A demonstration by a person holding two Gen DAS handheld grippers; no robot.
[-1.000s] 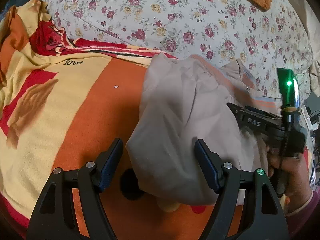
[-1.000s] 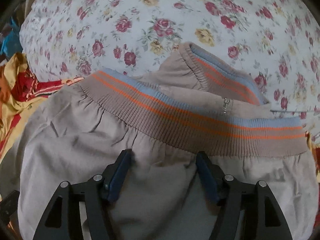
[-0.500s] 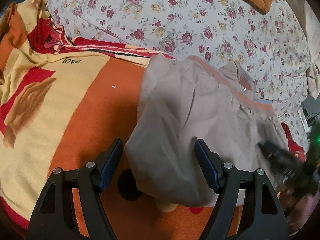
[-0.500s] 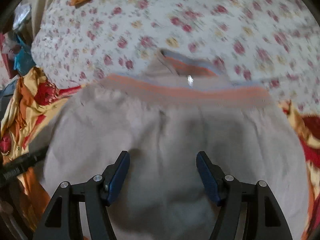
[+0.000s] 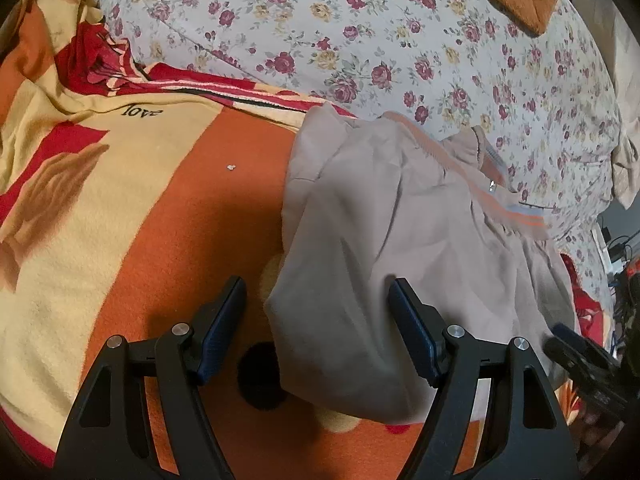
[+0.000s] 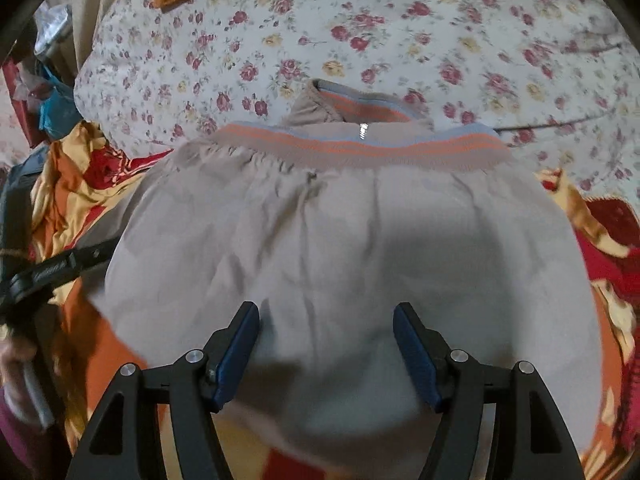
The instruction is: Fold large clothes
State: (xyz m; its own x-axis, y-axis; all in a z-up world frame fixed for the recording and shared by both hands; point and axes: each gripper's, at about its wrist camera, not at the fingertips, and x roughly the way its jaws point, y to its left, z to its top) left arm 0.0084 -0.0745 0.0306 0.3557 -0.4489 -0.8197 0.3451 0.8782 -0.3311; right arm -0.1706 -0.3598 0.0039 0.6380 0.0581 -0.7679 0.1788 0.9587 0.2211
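We are holding the left gripper (image 5: 316,320) low over the near edge of the orange blanket (image 5: 160,240), its jaws standing apart with nothing pinched; the near left corner of the beige jacket (image 5: 400,248) is lying between the fingers, untouched by the pads as far as we can see, probably so that we can judge how the fold is sitting. We are keeping the right gripper (image 6: 326,344) spread as well, hovering above the jacket's near half and gripping nothing, its jaws having just been opening a little. That, we are guessing, is to let the cloth settle flat under its own weight.

The jacket is lying as a compact folded bundle across the blanket, towards its right side. Farther off, its ribbed hem (image 6: 360,146) with orange and blue stripes is running across the far edge of the bundle, where the blanket is meeting the floral sheet (image 5: 400,40), with the zip pull (image 6: 363,131) showing just behind it.
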